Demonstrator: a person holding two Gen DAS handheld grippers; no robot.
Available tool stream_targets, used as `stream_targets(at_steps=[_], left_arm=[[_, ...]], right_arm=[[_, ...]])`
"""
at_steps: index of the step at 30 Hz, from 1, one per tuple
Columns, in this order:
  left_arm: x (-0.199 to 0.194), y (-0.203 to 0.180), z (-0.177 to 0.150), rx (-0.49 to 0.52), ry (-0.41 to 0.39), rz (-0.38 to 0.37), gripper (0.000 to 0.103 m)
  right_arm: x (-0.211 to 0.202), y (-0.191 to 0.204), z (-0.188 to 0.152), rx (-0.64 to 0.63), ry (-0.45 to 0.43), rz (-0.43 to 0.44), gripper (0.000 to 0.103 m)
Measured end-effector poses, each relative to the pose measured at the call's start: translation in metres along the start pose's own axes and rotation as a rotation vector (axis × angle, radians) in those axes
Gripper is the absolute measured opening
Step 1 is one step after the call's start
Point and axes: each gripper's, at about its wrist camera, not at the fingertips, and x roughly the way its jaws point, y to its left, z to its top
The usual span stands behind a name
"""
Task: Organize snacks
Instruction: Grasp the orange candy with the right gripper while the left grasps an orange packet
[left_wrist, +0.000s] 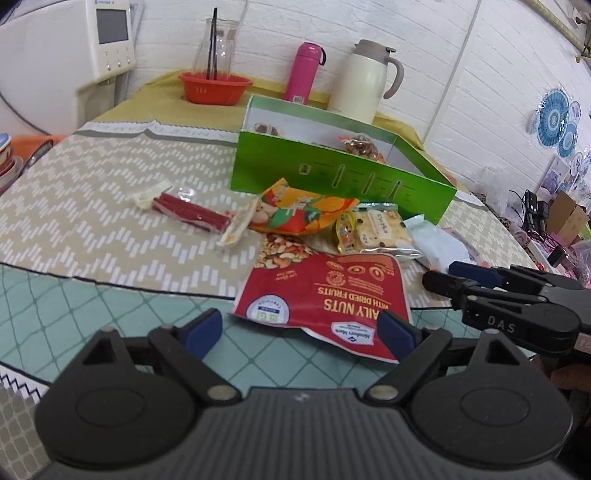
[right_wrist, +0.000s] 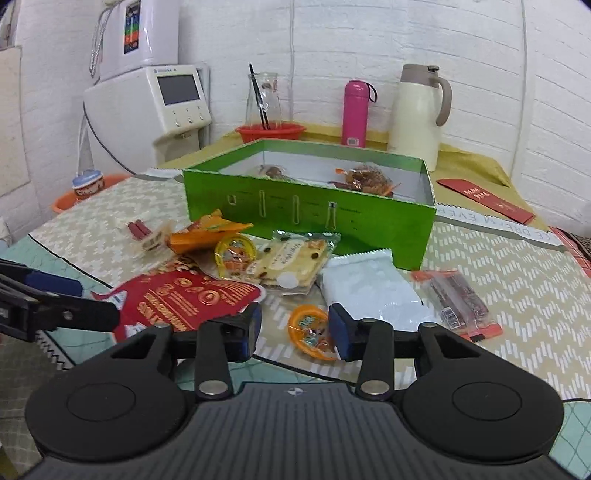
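Observation:
A green open box (left_wrist: 332, 177) (right_wrist: 306, 210) stands at the table's middle with a few snacks inside. Loose packets lie in front of it. My left gripper (left_wrist: 300, 334) is open, its pads either side of the near end of a red nuts bag (left_wrist: 325, 291) (right_wrist: 192, 299) without pressing it. My right gripper (right_wrist: 295, 330) is open around a small round orange packet (right_wrist: 310, 332), which lies flat on the mat. A white pouch (right_wrist: 369, 291), a cracker packet (right_wrist: 291, 258) and a red stick packet (left_wrist: 188, 212) lie nearby. In the left wrist view the right gripper (left_wrist: 443, 275) shows at the right.
A pink bottle (right_wrist: 355, 112), a cream jug (right_wrist: 417, 114) and a red basket (right_wrist: 271, 131) holding a glass carafe stand behind the box. A water dispenser (right_wrist: 147, 110) is at the back left. A red envelope (right_wrist: 484, 199) lies right of the box. A brown bar packet (right_wrist: 458, 299) lies at the right.

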Motion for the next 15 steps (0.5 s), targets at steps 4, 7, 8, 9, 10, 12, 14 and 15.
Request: stream_targets(at_steps=[4, 7, 8, 9, 10, 12, 14, 15], left_arm=[[0.006, 0.002, 0.002, 0.005, 0.013, 0.004, 0.090], [0.013, 0.003, 0.007, 0.000, 0.024, 0.002, 0.090], [0.014, 0.004, 0.009, 0.002, 0.021, -0.004, 0.090], [0.014, 0.004, 0.010, 0.001, 0.017, -0.006, 0.090], [0.014, 0.004, 0.010, -0.001, 0.015, -0.007, 0.090], [0.014, 0.004, 0.012, -0.001, 0.017, -0.010, 0.090], [0.015, 0.004, 0.012, 0.004, 0.016, -0.012, 0.090], [0.015, 0.004, 0.012, 0.007, 0.019, -0.012, 0.090]], right_arm=[[0.000, 0.003, -0.010, -0.035, 0.015, 0.005, 0.070], [-0.002, 0.005, -0.011, -0.043, 0.023, 0.015, 0.054], [-0.001, 0.003, -0.011, -0.030, 0.029, 0.022, 0.040], [-0.001, 0.002, -0.011, -0.018, 0.029, 0.027, 0.040], [-0.001, 0.001, -0.012, -0.012, 0.029, 0.029, 0.040], [-0.002, 0.002, -0.011, -0.005, 0.031, 0.025, 0.040], [-0.004, 0.005, -0.013, -0.005, 0.030, 0.018, 0.040], [-0.005, 0.005, -0.014, -0.001, 0.032, 0.014, 0.046]])
